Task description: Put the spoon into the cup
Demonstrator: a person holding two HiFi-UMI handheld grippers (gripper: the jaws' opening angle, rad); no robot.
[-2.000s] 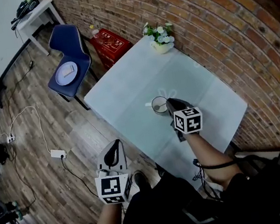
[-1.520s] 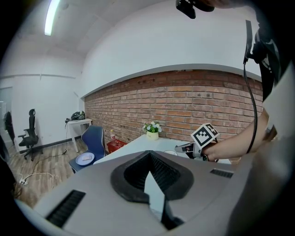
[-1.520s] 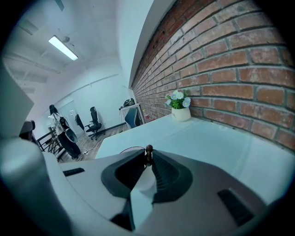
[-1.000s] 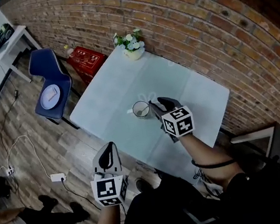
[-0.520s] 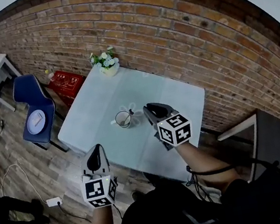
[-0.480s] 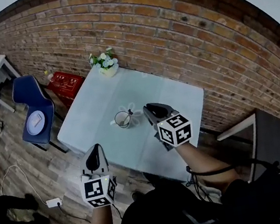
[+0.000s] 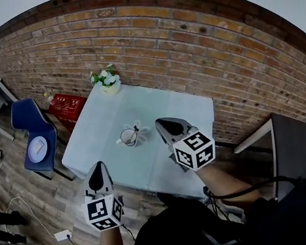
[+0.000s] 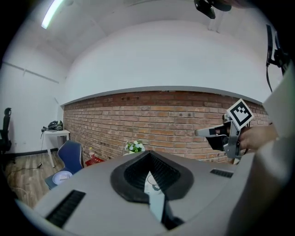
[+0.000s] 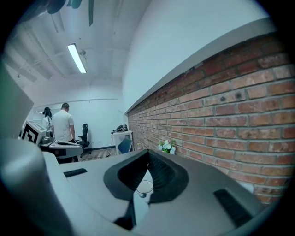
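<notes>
The right gripper (image 7: 164, 124) has just brought its jaws together, with nothing between them. The cup (image 7: 128, 136) stands just to its left on the table (image 7: 88, 153). The spoon (image 7: 136, 130) rests inside the cup, leaning toward that gripper. The left gripper (image 7: 97, 172), jaws also together, is farther off.

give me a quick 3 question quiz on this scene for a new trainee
1. True or false: the spoon stands in the cup.
2. What sits at the far left corner of the table? A) flower pot B) red crate C) plate
3. Is the right gripper holding anything?

Key:
1. True.
2. A.
3. No: its jaws have just closed with nothing between them, and it is off to the cup's right.
</notes>
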